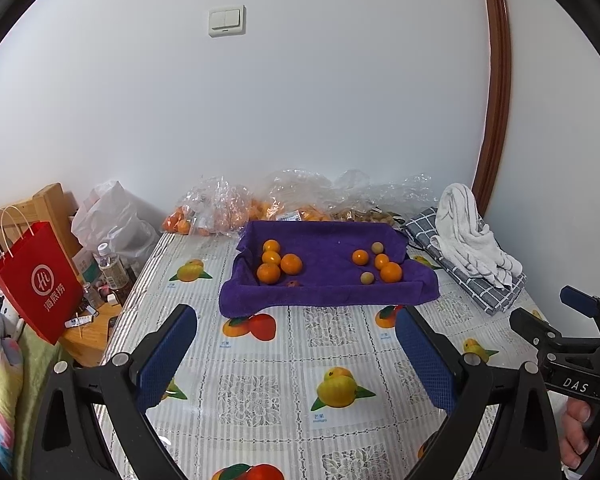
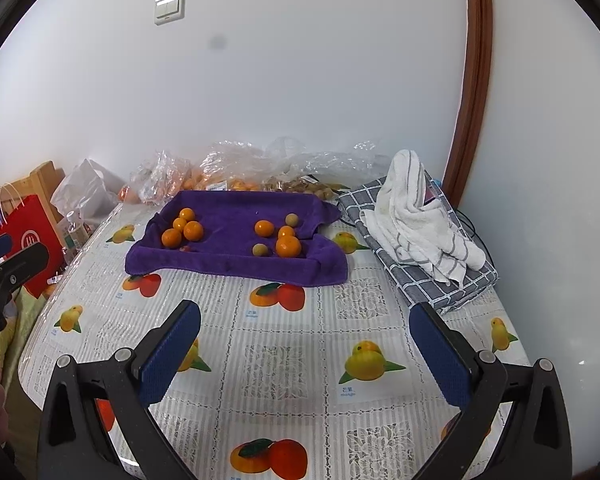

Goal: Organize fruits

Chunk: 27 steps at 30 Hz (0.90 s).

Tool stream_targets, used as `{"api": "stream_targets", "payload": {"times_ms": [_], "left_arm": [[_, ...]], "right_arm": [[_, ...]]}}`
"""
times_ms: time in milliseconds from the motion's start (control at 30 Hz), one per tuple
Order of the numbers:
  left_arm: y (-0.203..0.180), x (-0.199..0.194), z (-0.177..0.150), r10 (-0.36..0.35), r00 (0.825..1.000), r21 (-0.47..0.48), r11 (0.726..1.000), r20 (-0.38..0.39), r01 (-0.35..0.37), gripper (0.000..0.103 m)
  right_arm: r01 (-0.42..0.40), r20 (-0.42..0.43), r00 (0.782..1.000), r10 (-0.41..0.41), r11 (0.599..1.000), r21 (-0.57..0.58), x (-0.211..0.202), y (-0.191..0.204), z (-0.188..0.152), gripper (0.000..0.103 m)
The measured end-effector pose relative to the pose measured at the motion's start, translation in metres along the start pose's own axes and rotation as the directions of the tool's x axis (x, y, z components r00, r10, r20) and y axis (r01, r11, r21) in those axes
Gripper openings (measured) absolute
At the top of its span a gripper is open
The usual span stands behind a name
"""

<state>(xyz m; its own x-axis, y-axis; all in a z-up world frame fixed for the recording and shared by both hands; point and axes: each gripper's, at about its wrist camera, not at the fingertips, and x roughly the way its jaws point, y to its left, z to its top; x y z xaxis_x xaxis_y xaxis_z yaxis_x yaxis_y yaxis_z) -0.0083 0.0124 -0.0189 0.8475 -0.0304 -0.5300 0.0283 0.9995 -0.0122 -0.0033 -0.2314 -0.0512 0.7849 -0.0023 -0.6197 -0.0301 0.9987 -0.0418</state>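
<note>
A purple towel lies spread on the table, its edges turned up like a tray. On its left side sits a cluster of oranges. On its right side lie more oranges with two small tan round fruits. A small reddish fruit rests at the towel's front fold. My left gripper hovers open over the tablecloth, well short of the towel. My right gripper is open too, with nothing between its fingers.
Clear plastic bags of oranges and tan fruit line the wall. A white striped cloth lies on a grey checked cloth at the right. A red paper bag, bottles and a wooden stand sit beyond the table's left edge.
</note>
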Motion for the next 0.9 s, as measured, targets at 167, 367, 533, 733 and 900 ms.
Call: {"api": "stream_targets", "payload": {"times_ms": [167,367,533,733,900], "left_arm": [[-0.0019,0.0023,-0.0029,0.000,1.000,0.002,1.000,-0.008,0.000,0.100],[-0.0033,0.0032,-0.0043,0.002,1.000,0.004,1.000,-0.013,-0.002,0.100],[-0.0030,0.0029,-0.0046,-0.001,1.000,0.004,1.000,-0.012,0.001,0.100],[-0.0047,0.0039,-0.0045,0.001,1.000,0.005,1.000,-0.013,-0.001,0.100],[-0.0038,0.0039,-0.0046,0.001,1.000,0.005,1.000,-0.013,-0.001,0.100]], "right_arm": [[0.009,-0.001,1.000,-0.009,1.000,0.000,0.0014,-0.0004,-0.0012,0.102],[0.011,-0.006,1.000,-0.011,1.000,0.005,0.0022,-0.0019,-0.0026,0.102],[0.012,-0.005,1.000,-0.012,1.000,0.003,0.0020,-0.0024,-0.0023,0.102],[0.011,0.002,1.000,-0.011,1.000,0.002,-0.0006,-0.0023,-0.0026,0.102],[0.013,0.005,1.000,-0.013,1.000,-0.003,-0.0018,-0.0001,-0.0031,0.102]]}}
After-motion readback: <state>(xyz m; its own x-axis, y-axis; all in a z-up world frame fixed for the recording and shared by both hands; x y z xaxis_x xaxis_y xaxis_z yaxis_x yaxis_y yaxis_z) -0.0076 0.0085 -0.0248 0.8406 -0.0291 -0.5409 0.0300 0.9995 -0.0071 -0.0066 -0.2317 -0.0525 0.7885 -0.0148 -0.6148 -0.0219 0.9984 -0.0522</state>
